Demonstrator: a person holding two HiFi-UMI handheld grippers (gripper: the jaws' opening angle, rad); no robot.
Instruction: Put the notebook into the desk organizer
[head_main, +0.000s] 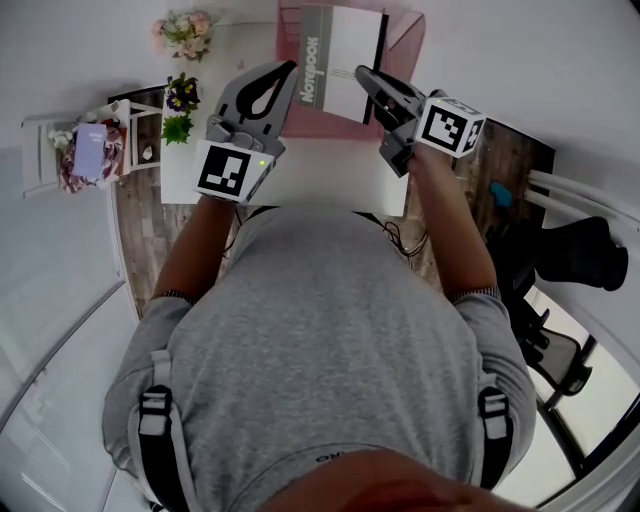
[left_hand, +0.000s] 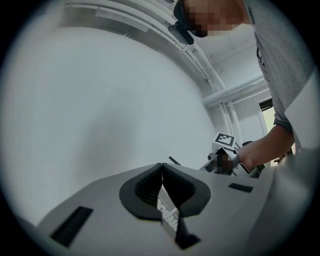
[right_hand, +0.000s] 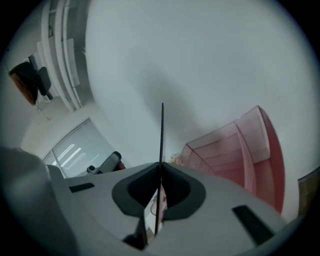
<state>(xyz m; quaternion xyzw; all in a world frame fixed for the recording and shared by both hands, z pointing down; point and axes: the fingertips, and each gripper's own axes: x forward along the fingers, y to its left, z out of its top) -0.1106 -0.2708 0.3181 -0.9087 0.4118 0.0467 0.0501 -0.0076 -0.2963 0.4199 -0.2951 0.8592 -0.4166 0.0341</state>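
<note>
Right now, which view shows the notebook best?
Head view: the notebook shows its printed cover. Left gripper view gives only a printed sliver between the jaws; right gripper view shows it edge-on, a thin line.

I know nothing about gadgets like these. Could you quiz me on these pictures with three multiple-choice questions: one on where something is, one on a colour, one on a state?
1. Where is the notebook?
A. lying in a drawer
B. lying on a chair
C. held up between the left gripper and the right gripper

2. What colour is the desk organizer?
A. blue
B. pink
C. black

3. How do the right gripper's jaws stand?
A. shut on the notebook's edge
B. wide open and empty
C. shut on a flower pot

Answers:
1. C: the head view shows one gripper on each side of the notebook.
2. B: its walls are pink in both the head view and the right gripper view.
3. A: the right gripper view shows the thin edge pinched between the closed pads.
</note>
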